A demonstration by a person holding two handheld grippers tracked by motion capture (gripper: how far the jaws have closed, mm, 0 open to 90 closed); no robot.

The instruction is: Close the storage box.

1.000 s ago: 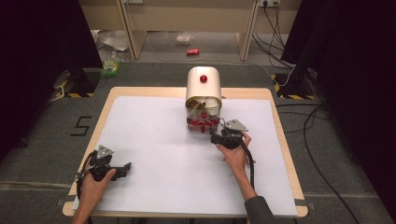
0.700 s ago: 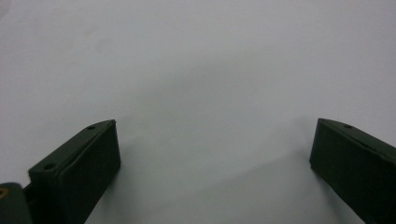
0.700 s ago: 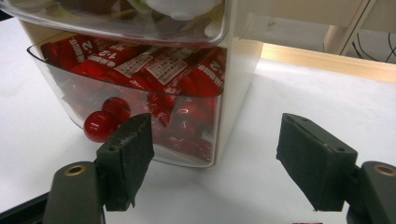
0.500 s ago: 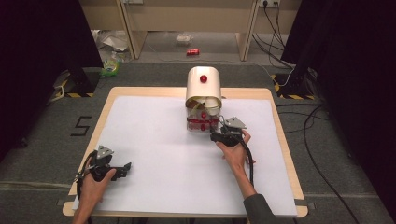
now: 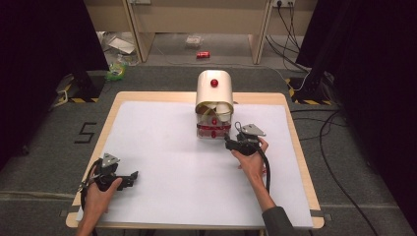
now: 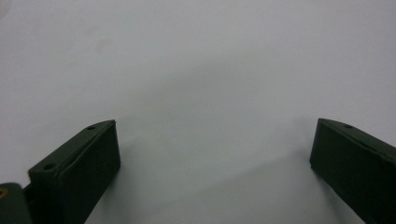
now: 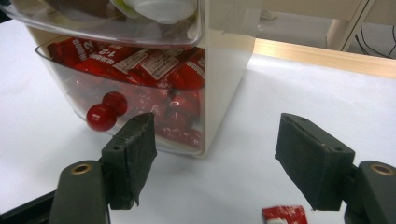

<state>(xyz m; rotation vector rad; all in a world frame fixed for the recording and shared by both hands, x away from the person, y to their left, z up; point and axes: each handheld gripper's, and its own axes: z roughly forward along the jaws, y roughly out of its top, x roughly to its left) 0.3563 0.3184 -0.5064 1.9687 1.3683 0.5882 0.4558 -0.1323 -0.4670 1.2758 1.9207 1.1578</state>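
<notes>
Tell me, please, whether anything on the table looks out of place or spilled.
One red packet lies loose on the white table cover, between the right gripper's open jaws, outside the drawer unit whose lower clear drawer holds the other red packets.

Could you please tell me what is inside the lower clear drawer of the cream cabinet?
The lower clear plastic drawer with its red ball knob holds red printed sachets piled against its front; how deep the pile goes is hidden.

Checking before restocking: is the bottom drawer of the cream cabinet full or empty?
Full: the clear bottom drawer is packed with red packets up to its rim.
</notes>
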